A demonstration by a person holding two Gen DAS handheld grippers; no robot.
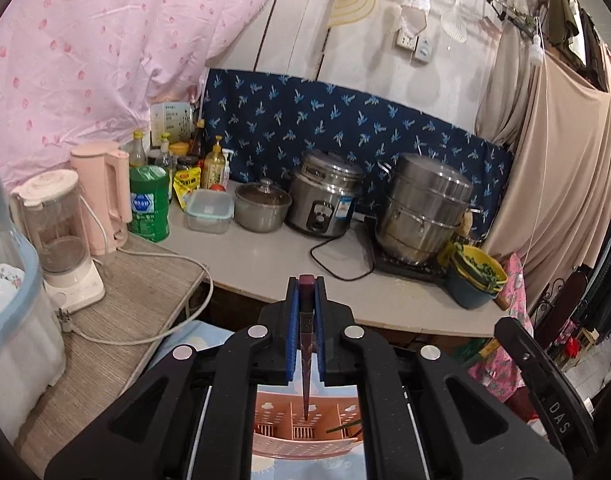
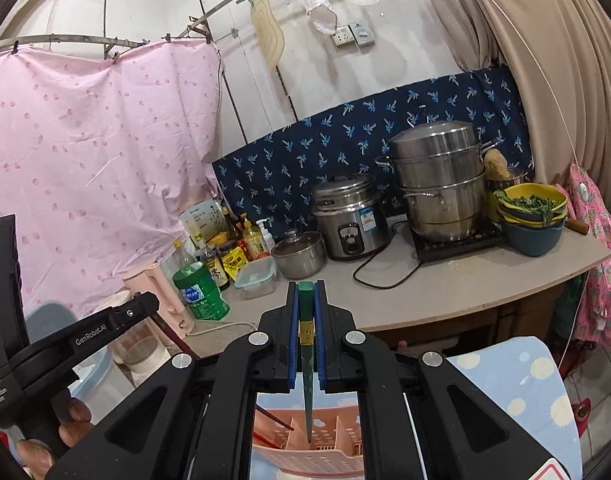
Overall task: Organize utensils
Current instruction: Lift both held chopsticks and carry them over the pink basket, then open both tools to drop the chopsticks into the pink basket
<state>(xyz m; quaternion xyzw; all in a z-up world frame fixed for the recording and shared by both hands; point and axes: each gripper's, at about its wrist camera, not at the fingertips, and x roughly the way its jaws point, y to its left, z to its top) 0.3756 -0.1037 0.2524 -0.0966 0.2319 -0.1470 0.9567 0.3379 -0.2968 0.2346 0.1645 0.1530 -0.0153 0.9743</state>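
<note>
- Left wrist view: my left gripper (image 1: 306, 286) sits at centre frame, its blue-padded jaws clamped on a dark maroon chopstick (image 1: 306, 356) that points down towards the bottom edge.
- Below its tip, at bottom centre, is a pink perforated plastic utensil holder (image 1: 301, 442) with upright dividers, standing on a light blue patterned cloth (image 1: 193, 338).
- A green stick lies in the holder's right-hand compartment.
- Right wrist view: my right gripper (image 2: 306, 286), also at centre, is closed on a dark green chopstick (image 2: 307, 372) with a gold band, its tip hanging over the same pink holder (image 2: 313, 460) at bottom centre.
- A reddish stick leans in the holder's left part.
- At lower left, my hand (image 2: 57, 436) grips the other tool's black handle.
- Across mid-frame runs a grey counter (image 2: 485, 276) carrying a steel rice cooker (image 2: 349, 222).
</note>
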